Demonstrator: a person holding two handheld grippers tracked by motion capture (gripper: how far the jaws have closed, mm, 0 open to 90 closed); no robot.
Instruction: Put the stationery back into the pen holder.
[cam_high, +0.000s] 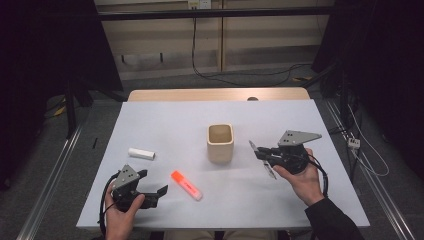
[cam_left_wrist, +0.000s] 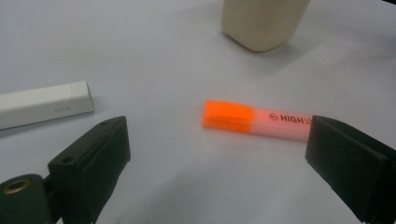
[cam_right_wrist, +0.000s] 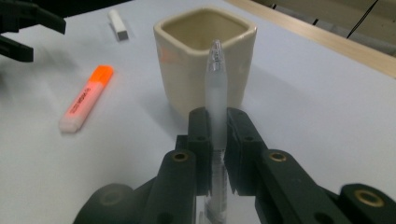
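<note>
We take this for a lab or recording room rather than a home or office. We see a white-topped rectangular table (cam_high: 165, 125) set alone on grey carpeted floor (cam_high: 45, 165), with long metal floor rails (cam_high: 55, 170) running along both sides of it. Black curtains (cam_high: 45, 45) hang at left and right, loose black cables (cam_high: 210, 75) trail across the floor behind, and a pale wooden wall panel (cam_high: 165, 40) with a socket closes the back.
</note>
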